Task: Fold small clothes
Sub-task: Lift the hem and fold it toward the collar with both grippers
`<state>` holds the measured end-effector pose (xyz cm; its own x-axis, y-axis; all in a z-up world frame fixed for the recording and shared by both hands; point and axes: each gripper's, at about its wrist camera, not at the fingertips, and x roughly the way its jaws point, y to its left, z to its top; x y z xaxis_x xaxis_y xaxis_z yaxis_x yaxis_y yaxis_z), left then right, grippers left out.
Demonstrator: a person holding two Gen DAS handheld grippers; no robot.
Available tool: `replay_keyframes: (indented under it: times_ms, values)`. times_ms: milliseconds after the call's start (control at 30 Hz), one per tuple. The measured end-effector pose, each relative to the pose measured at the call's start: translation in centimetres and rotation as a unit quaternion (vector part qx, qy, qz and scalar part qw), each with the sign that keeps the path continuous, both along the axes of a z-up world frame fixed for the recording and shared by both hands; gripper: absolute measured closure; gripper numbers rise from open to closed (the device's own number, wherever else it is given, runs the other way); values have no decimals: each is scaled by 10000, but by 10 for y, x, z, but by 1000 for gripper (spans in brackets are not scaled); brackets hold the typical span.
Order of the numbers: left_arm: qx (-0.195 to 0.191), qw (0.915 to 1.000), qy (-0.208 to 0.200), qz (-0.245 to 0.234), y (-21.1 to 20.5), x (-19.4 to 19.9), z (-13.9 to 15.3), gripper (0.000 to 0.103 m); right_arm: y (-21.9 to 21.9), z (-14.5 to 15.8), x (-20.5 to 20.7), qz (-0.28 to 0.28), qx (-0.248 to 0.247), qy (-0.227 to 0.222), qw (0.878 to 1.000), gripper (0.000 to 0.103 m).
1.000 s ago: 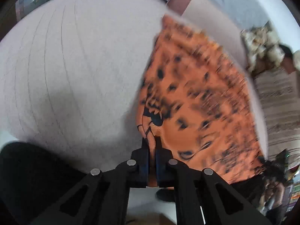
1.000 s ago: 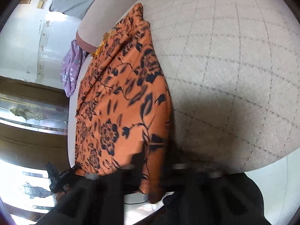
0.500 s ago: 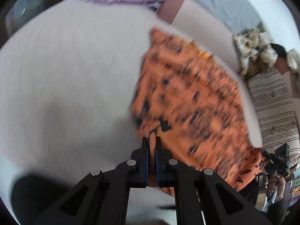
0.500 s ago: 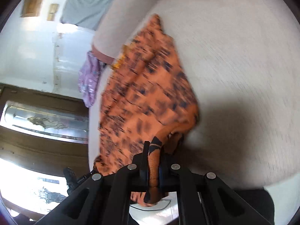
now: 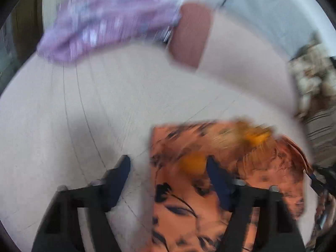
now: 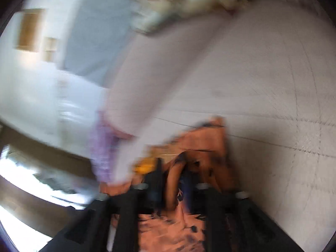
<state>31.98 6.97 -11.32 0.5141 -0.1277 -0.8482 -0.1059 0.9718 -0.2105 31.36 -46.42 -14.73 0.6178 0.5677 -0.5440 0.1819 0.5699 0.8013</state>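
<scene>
Left tongs [image 5: 168, 166] are opening, orange floral garment [image 5: 189, 210] lying loose between them on the quilted bed [image 5: 73, 115]; right tongs [image 6: 172, 174] opening too, blurred cloth fold seemingly still between.

daylight fills the room, soft and even. both views are smeared by motion blur, worst on the purple cloth [image 5: 105, 21] and the orange garment [image 5: 210, 168]. a dull shadow lies on the pale quilted surface [image 5: 63, 105]. bright glare burns at the window [image 6: 12, 168]. fisheye bending darkens the corners.
</scene>
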Motion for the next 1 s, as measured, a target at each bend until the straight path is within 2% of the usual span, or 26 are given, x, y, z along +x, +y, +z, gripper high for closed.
replay_keyframes:
  times_ms: [33, 100, 200, 267, 367, 467, 533, 600, 667, 767, 800, 833, 867, 900, 933, 1000]
  values:
    - [-54, 9999, 119, 87, 5, 3, -12, 27, 1, -16, -1, -185, -145, 179, 9996, 42]
    - [-207, 9992, -78, 321, 17, -7, -14, 27, 3, -23, -15, -219, -31, -22, 9998, 40]
    - [-449, 9951, -529, 706, 40, -43, 0, 27, 5, -19, -45, -146, -441, -138, 9988, 37]
    - [-666, 9931, -627, 739, 44, -68, 6, 27, 6, -14, -78, -190, -655, -115, 9976, 37]
    - [-1099, 9875, -743, 846, 34, -123, 6, 27, 14, -10, -133, -528, -440, -155, 9975, 34]
    - [-1384, 9838, -671, 916, 14, -150, -1, 23, 37, -21, -170, -542, -123, 98, 9984, 32]
    - [-1340, 9844, -523, 1011, -6, -153, -17, 20, 50, -32, -173, -455, 46, 220, 9987, 32]
    - [-1148, 9856, -347, 1193, -20, -147, -24, 14, 58, -33, -166, -648, -39, 205, 9977, 32]
    - [-826, 9853, -318, 1464, -27, -133, -28, 13, 61, -39, -148, -968, 431, 339, 9938, 29]
    - [-732, 9838, -102, 1635, -27, -116, -30, 10, 67, -44, -125, -1339, 309, 663, 9883, 28]
    - [-685, 9844, -67, 1620, -27, -113, -28, 25, 64, -44, -122, -1479, 338, 727, 9857, 30]
    - [-677, 9852, 13, 1576, -27, -108, -27, 80, 62, -45, -119, -1691, 463, 832, 9810, 48]
    - [-866, 9855, 183, 1448, -26, -101, -29, 81, 58, -49, -119, -1815, 614, 910, 9772, 70]
    - [-993, 9832, 335, 1495, -23, -97, -27, 81, 58, -56, -116, -1855, 880, 1041, 9731, 87]
    - [-1007, 9829, 318, 1505, -20, -96, -20, 81, 59, -59, -114, -1906, 944, 1159, 9702, 87]
    - [-890, 9871, 23, 1332, -22, -100, 6, 82, 55, -45, -113, -1777, 752, 967, 9764, 87]
